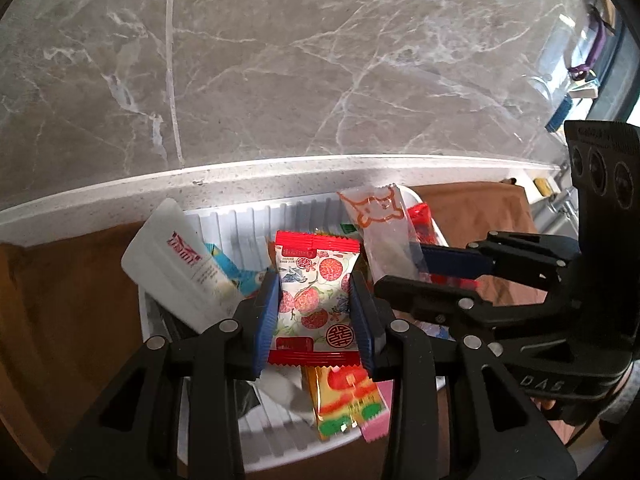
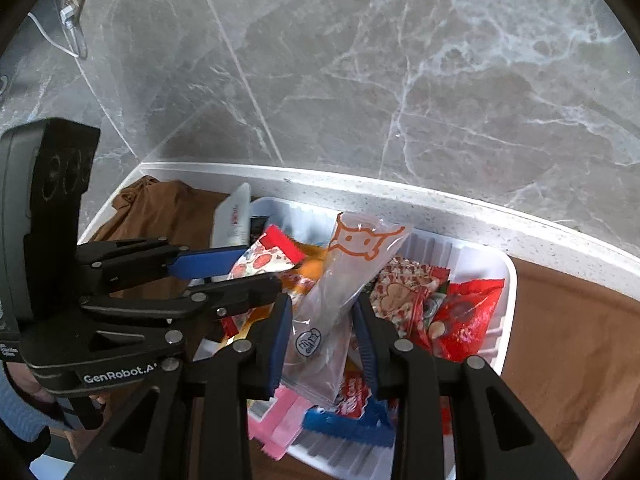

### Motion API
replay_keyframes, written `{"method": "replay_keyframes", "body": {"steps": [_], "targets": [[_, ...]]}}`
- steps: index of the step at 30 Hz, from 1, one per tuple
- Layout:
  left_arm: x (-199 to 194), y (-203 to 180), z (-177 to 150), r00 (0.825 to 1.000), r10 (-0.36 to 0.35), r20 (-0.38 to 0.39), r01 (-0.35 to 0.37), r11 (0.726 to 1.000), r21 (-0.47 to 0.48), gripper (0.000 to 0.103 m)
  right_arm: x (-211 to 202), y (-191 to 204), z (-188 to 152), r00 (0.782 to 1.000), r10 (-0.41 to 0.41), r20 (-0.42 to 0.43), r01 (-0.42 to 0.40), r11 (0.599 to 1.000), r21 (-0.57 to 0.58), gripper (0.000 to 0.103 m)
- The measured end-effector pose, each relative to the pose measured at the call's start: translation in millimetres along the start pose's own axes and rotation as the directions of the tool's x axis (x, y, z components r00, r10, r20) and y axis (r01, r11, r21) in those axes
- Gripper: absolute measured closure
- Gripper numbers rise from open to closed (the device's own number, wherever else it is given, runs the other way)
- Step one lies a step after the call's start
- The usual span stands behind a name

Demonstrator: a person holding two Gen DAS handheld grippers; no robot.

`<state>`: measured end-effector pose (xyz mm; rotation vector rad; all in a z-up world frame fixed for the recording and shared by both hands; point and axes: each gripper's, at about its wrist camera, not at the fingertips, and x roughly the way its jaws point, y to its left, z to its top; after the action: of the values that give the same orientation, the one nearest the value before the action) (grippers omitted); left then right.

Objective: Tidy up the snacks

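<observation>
A white ribbed tray on a brown cloth holds several snack packets. My left gripper is shut on a red and white lychee-print packet and holds it above the tray; it also shows in the right wrist view. My right gripper is shut on a clear packet with an orange cat drawing, also seen in the left wrist view. A white tube-like pack leans at the tray's left end.
Red packets, a pink one and a blue one lie in the tray. The brown cloth covers the counter. A grey marble wall rises behind a white ledge. Small items hang at the far right.
</observation>
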<state>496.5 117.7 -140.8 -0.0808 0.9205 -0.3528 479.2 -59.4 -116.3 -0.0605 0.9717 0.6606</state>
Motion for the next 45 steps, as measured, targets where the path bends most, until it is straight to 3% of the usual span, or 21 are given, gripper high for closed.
{"method": "replay_keyframes", "body": {"steps": [9,14,16,18,19,22,24,27,34,39,45], "targets": [[21.8,1.2,-3.2,1.000,0.025,-0.006,-0.025,1.000,0.009,0.064,19.0,-16.2,-5.3,0.999,-0.025,-0.036,0.026,0.999,0.030,0.065],[18.1,0.9,-0.6,0.999,0.032,0.013,-0.032,0.999,-0.006,0.049,9.9,-22.0,-5.7,0.999,-0.029,-0.016,0.030,0.998,0.050,0.061],[13.0,0.5,1.1,0.999,0.044,0.029,-0.044,0.999,-0.003,0.041,2.0,-24.6,-5.5,0.999,-0.033,0.001,0.032,0.998,0.059,0.054],[6.0,-0.7,3.1,0.997,0.056,0.047,-0.056,0.998,0.007,0.034,-6.3,-24.5,-3.9,0.999,-0.039,0.029,0.037,0.997,0.065,0.039],[3.0,-1.6,3.8,0.997,0.062,0.055,-0.062,0.998,0.009,0.029,-13.3,-24.1,-3.7,0.998,-0.041,0.048,0.038,0.997,0.068,0.037],[-9.1,-5.0,4.9,0.993,0.077,0.086,-0.079,0.997,0.021,0.028,-28.1,-20.7,-3.2,0.996,-0.032,0.081,0.026,0.997,0.073,0.036],[-18.9,-9.7,3.9,0.990,0.095,0.104,-0.098,0.995,0.031,0.026,-37.8,-19.7,-3.9,0.994,-0.036,0.100,0.028,0.997,0.078,0.027],[-36.4,-18.1,1.2,0.984,0.111,0.137,-0.119,0.992,0.047,0.013,-58.4,-15.8,-10.0,0.989,-0.042,0.145,0.029,0.995,0.090,0.017],[-77.3,-47.3,-17.8,0.967,0.176,0.186,-0.194,0.978,0.081,0.013,-108.8,-6.0,-41.5,0.976,-0.081,0.201,0.051,0.987,0.153,0.008],[-108.4,-66.8,-41.5,0.965,0.176,0.193,-0.190,0.980,0.054,0.013,-137.5,2.2,-68.0,0.966,-0.144,0.216,0.108,0.980,0.167,0.008],[-141.2,-85.6,-65.4,0.961,0.178,0.213,-0.192,0.980,0.045,0.012,-173.6,5.4,-103.9,0.958,-0.154,0.240,0.097,0.967,0.235,0.007]]}}
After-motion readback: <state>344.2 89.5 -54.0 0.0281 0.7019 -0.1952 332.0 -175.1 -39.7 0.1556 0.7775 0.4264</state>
